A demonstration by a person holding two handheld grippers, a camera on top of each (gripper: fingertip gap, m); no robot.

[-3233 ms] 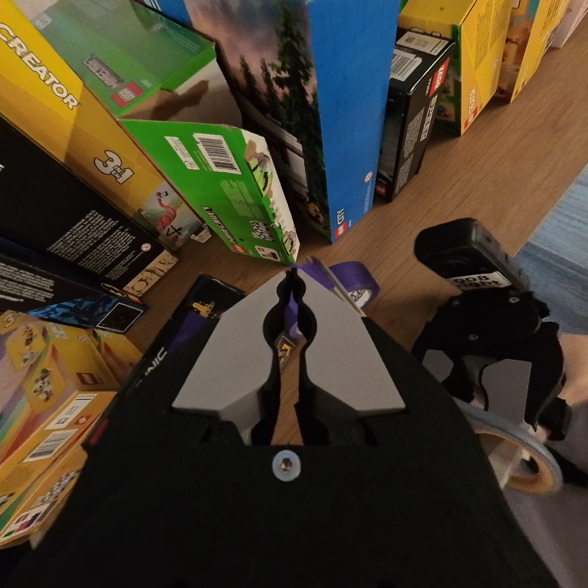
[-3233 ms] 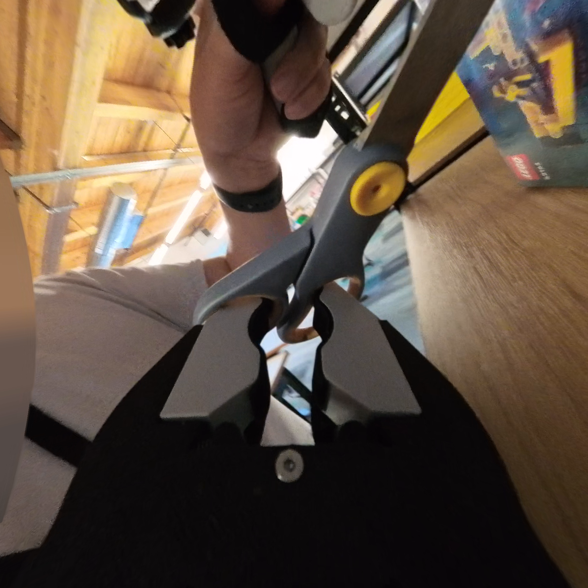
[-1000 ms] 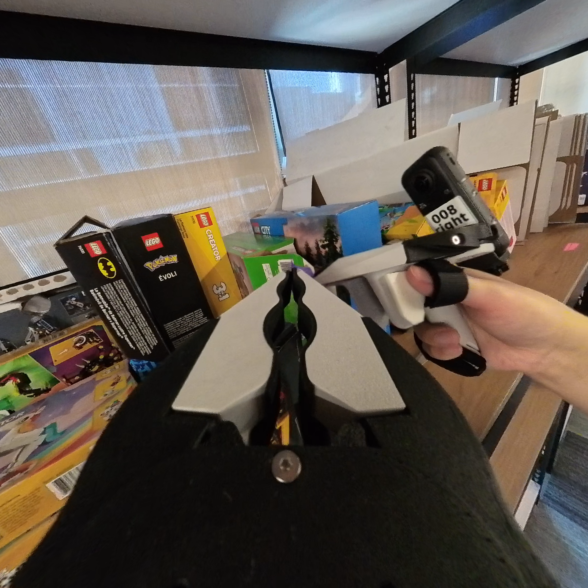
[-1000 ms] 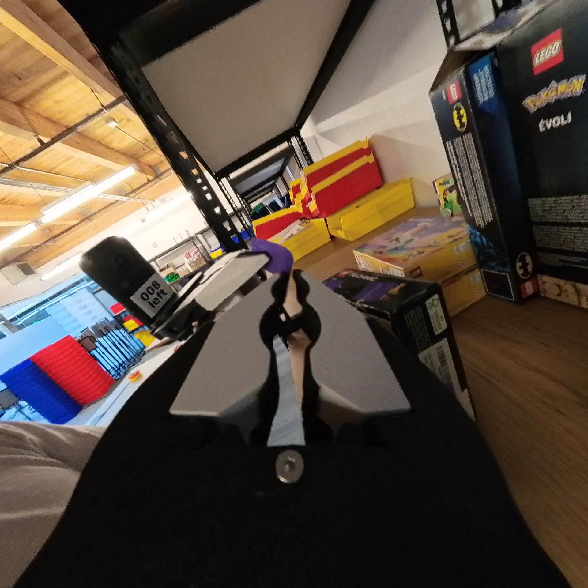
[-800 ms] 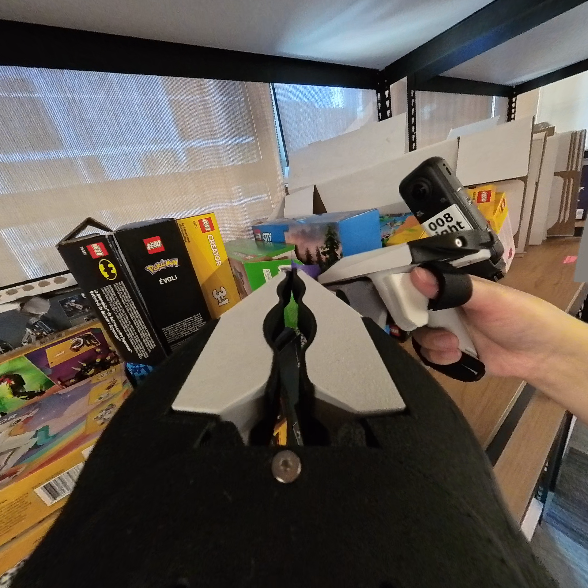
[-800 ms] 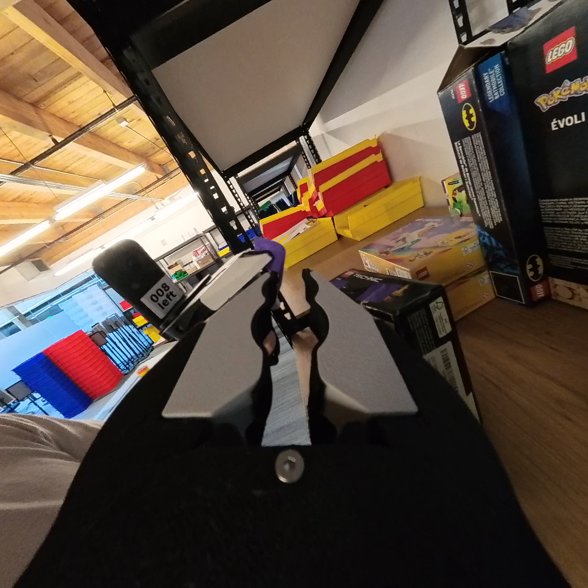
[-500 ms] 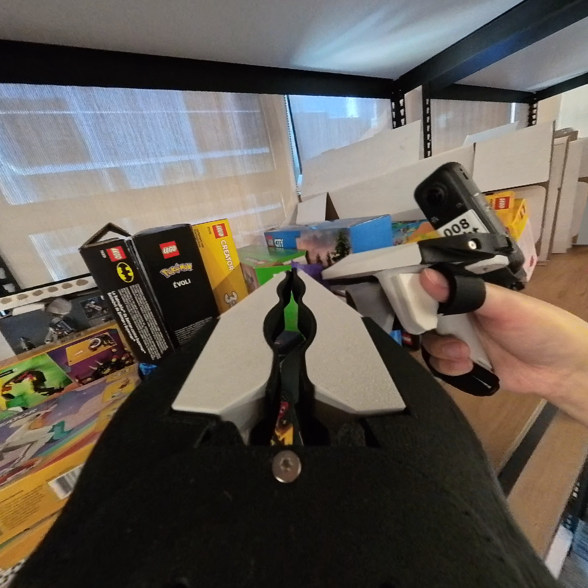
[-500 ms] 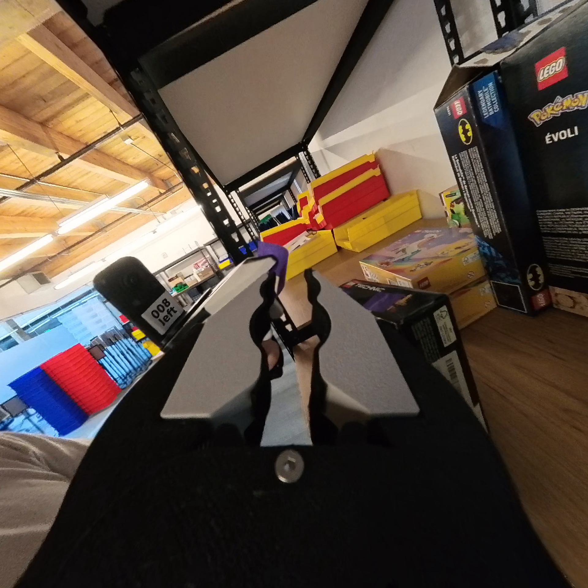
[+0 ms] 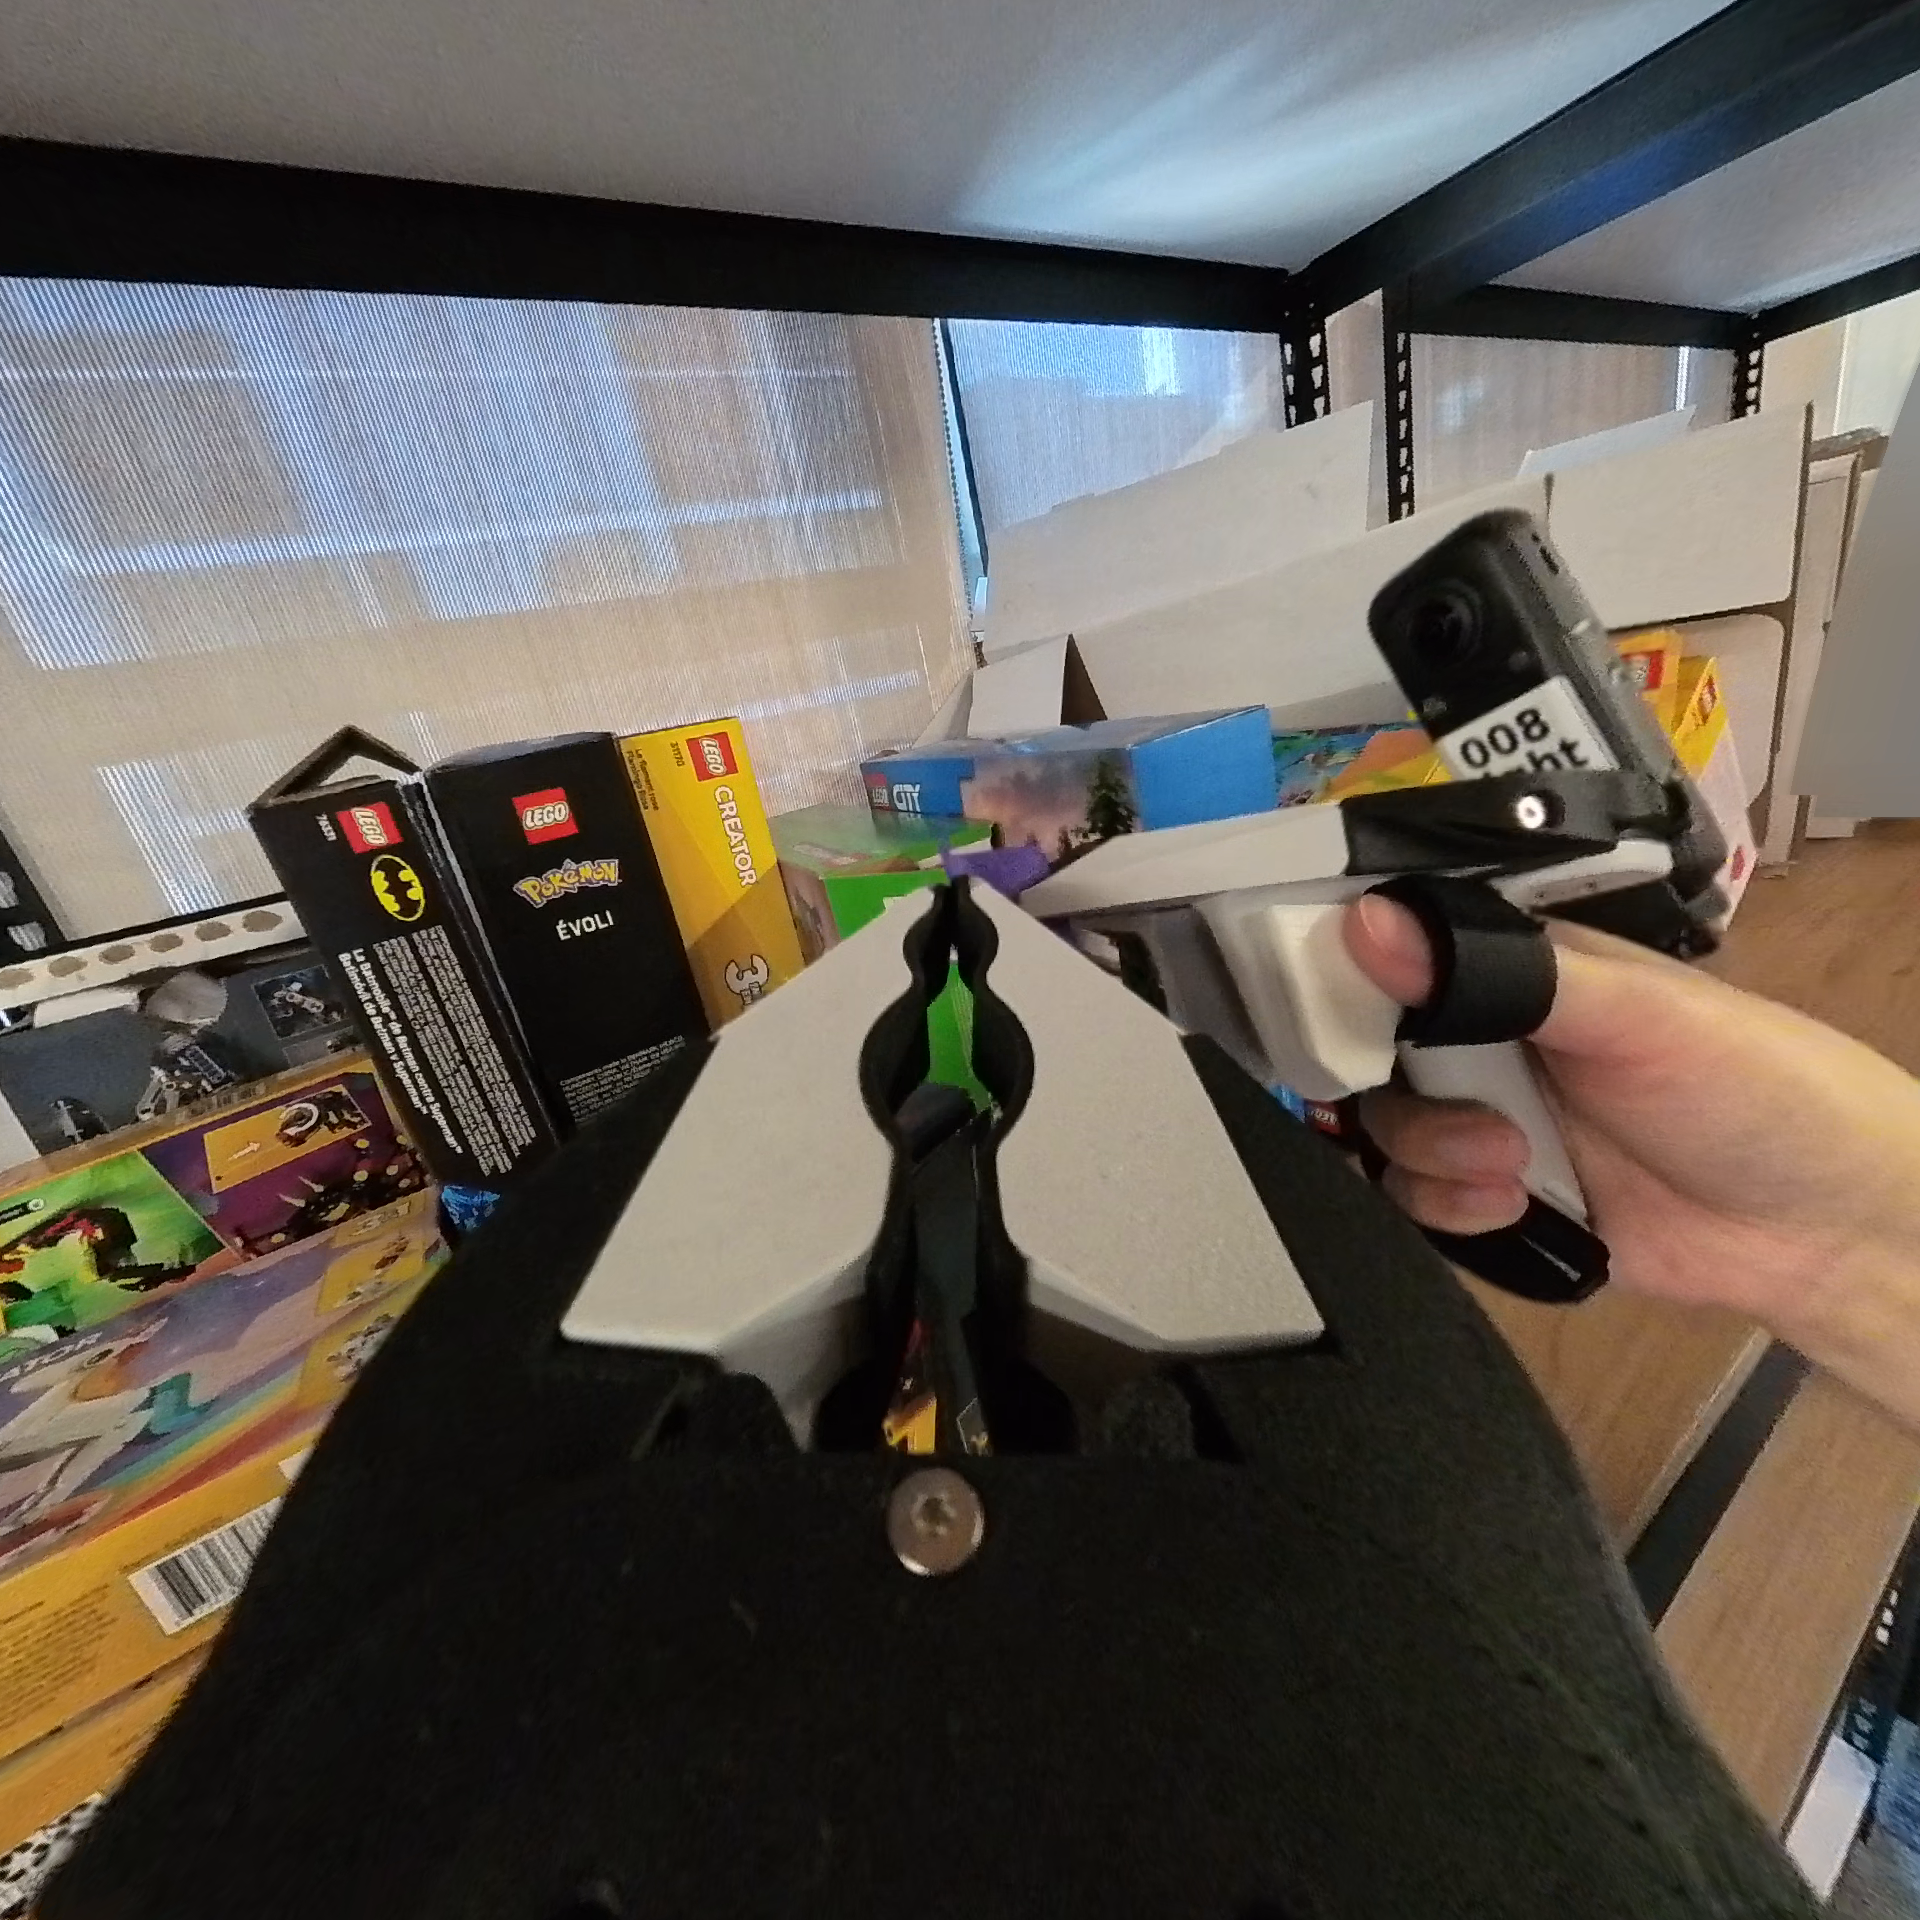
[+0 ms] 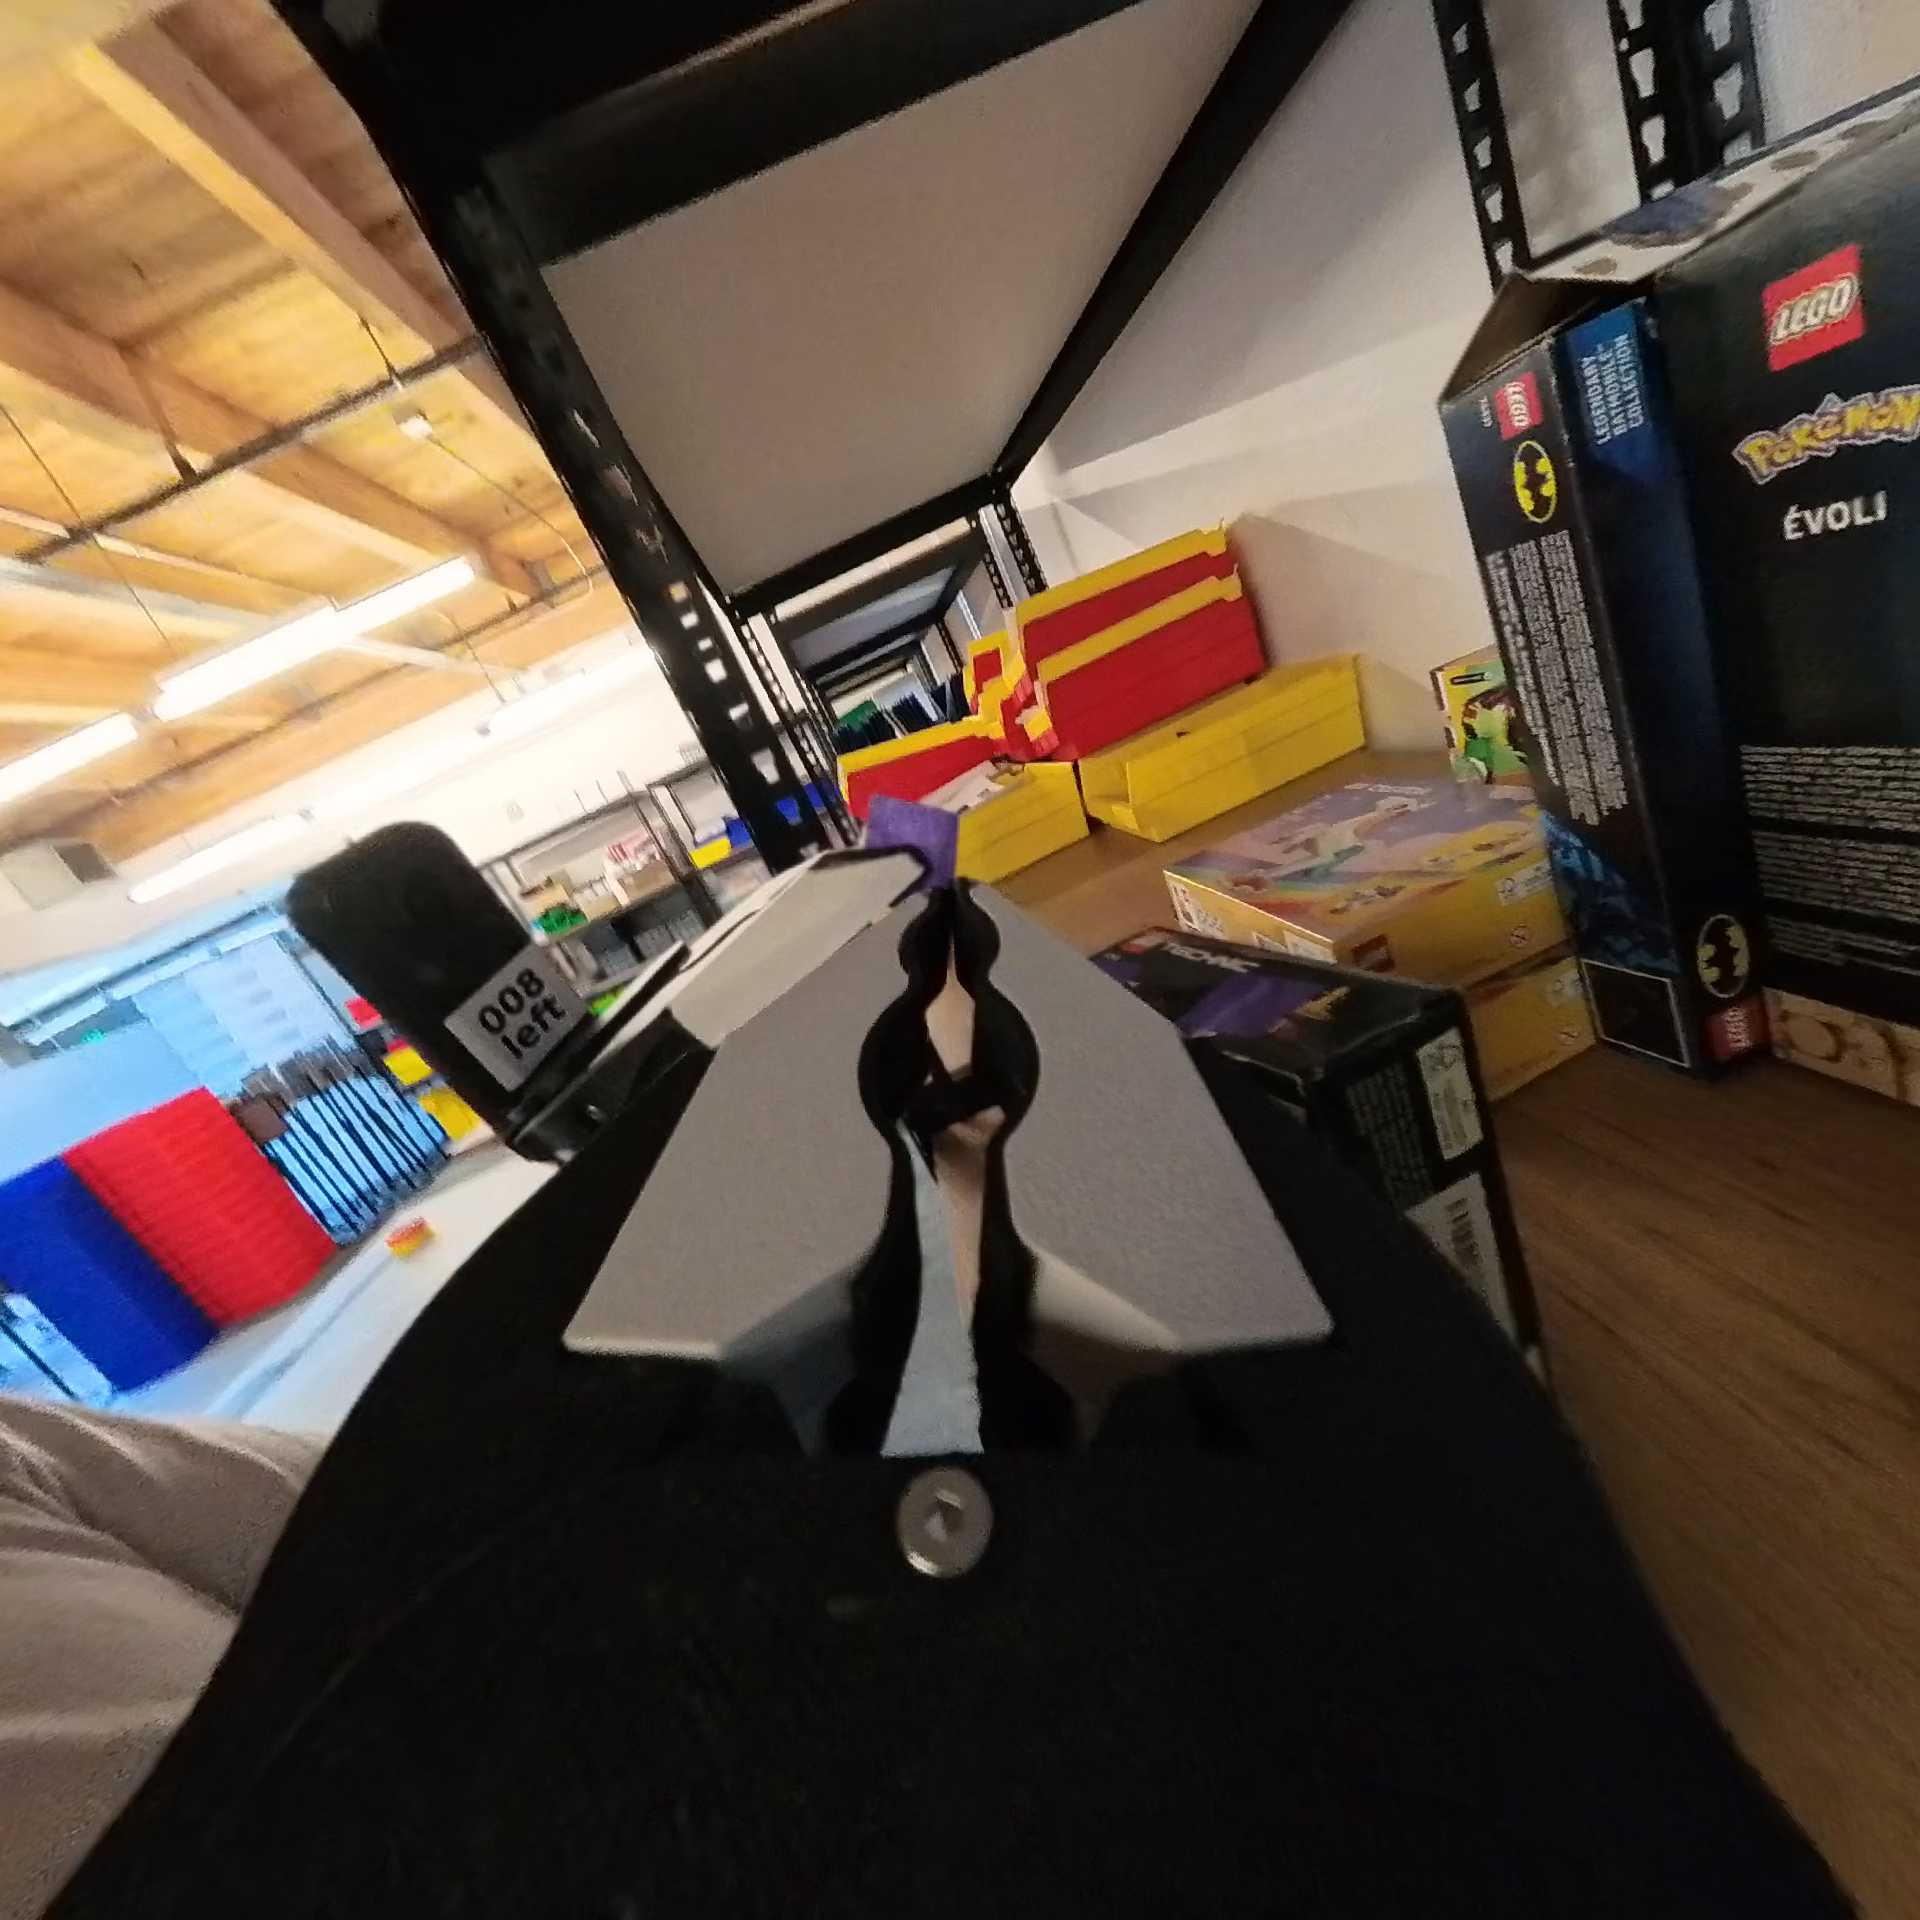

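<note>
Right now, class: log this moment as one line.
left gripper: jaws shut on purple tape | right gripper: jaws shut, tip-to-tip with left | over wooden shelf

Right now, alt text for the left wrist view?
The left tool, grey-fingered and shut, meets the tip of the right tool at a small purple tape strip; a hand holds the right tool. Behind stand upright black toy boxes on a wooden shelf.

Black toy boxes (image 9: 582, 914) and a white camera sticker (image 9: 1517, 743) bear print.
</note>
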